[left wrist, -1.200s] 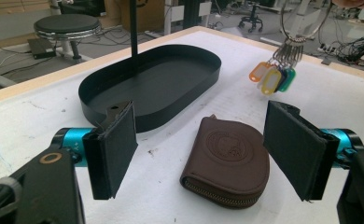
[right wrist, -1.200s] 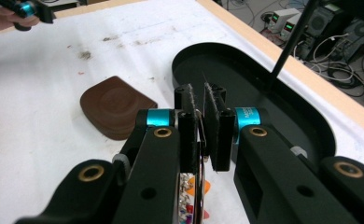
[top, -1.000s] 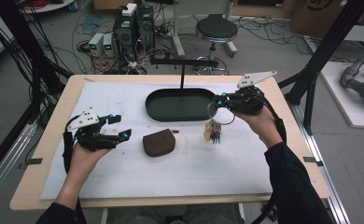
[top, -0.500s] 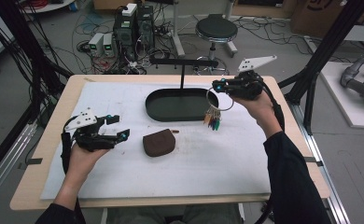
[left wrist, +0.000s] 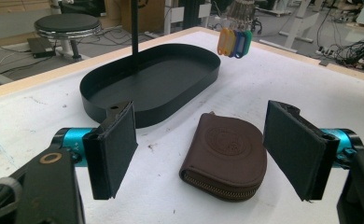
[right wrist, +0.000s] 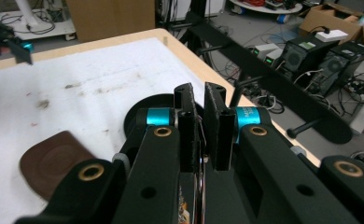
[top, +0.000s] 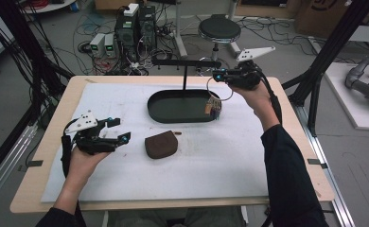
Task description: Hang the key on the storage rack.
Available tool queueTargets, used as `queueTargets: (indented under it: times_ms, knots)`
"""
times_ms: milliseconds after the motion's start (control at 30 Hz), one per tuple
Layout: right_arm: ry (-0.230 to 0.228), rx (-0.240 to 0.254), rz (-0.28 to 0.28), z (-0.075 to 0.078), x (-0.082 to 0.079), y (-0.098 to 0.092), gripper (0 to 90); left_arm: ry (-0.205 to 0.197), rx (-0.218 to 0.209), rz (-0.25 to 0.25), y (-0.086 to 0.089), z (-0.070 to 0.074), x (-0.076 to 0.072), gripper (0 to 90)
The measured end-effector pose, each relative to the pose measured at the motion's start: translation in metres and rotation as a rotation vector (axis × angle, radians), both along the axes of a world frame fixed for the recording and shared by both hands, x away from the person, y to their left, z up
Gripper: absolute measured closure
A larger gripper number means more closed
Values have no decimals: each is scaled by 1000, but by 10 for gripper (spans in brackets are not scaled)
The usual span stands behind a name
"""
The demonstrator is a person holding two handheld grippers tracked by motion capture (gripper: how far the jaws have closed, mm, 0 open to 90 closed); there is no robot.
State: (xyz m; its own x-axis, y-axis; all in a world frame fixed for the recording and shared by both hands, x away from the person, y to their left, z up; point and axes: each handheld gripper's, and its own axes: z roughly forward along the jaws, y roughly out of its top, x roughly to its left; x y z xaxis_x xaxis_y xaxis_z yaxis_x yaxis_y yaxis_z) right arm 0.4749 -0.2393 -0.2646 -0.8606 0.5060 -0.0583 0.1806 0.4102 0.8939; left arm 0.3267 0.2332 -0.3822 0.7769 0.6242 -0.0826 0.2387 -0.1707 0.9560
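Observation:
My right gripper (top: 216, 75) is shut on a thin metal key ring (top: 219, 90). A bunch of keys with coloured tags (top: 214, 108) hangs from the ring above the right end of the black oval tray (top: 173, 116). In the right gripper view, the ring wire (right wrist: 200, 135) is pinched between the nearly closed pads of the right gripper (right wrist: 198, 100). The gripper is held up just right of the stand's black crossbar (top: 186, 62). My left gripper (top: 120, 129) hovers open over the white mat, its jaws pointing at a brown zipped wallet (top: 161, 145). In the left gripper view, the left gripper (left wrist: 201, 126) stands wide with the wallet (left wrist: 227, 154) just beyond its pads.
A thin black post (top: 184, 78) rises from the tray's far side and carries the crossbar. The white mat (top: 230, 156) covers most of the wooden table. Computers, cables and a stool (top: 219, 29) stand on the floor beyond the far edge.
My right gripper has risen and moved away toward the crossbar, carrying the keys from the mat's side to over the tray's right end. The left gripper has stayed put.

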Motion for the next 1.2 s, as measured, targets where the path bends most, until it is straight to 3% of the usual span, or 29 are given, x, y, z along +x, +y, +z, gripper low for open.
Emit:
queueTargets:
  times_ms: [100, 333, 533, 1000, 1200]
  knots:
    - [-15, 0, -12, 3, 9, 4, 848, 4, 4, -3, 0, -1, 1, 259]
    - [-2, 21, -50, 2, 24, 7, 848, 6, 5, -7, 1, -2, 0, 259]
    - [4, 8, -113, -8, 40, 6, 848, 5, 2, 2, 3, -3, -1, 259]
    - [8, 38, -254, -21, 56, 2, 848, 0, 4, -2, 4, -3, -3, 259]
    - [24, 33, -277, -27, 60, 2, 848, -6, 13, -5, 4, -5, -3, 261]
